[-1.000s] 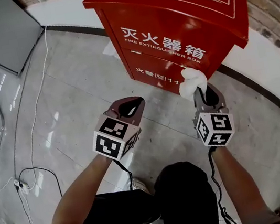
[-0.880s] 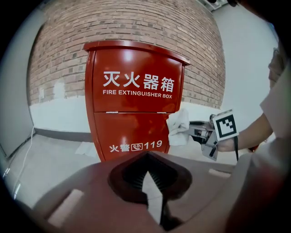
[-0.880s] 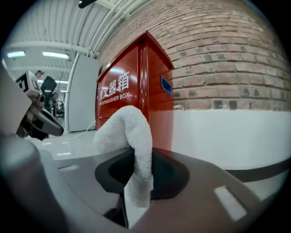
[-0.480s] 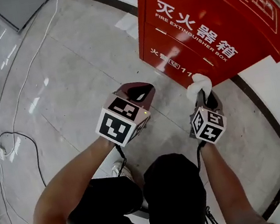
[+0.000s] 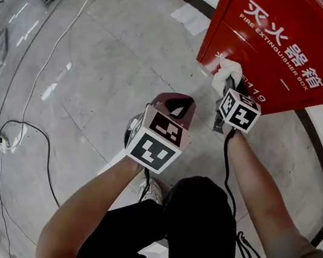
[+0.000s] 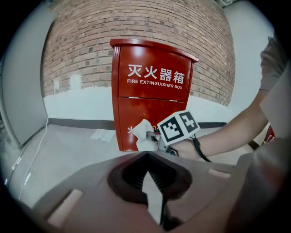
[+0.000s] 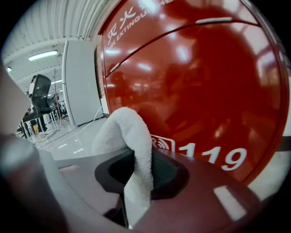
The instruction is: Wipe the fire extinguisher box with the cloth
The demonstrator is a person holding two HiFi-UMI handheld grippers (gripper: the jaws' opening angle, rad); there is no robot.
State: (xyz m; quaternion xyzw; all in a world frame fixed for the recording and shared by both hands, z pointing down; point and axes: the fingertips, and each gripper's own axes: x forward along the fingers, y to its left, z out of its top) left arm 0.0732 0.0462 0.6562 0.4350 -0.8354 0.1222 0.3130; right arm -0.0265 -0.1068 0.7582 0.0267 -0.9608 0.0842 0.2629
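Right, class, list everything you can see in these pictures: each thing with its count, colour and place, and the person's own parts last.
fire extinguisher box: one, red with white lettering, standing on the floor in front of the brick wall
cloth: one, white, at the box's lower front
sheet of paper: one, white, flat on the floor beside the box
black cable: one, looped on the floor, left
white cable: one, running across the floor, upper left
brick wall: one, red-brown, behind the box
floor: one, glossy grey tiles
left gripper: one, brownish, jaws together, empty
right gripper: one, brownish, shut on the cloth
forearms: two, bare, bottom of the head view
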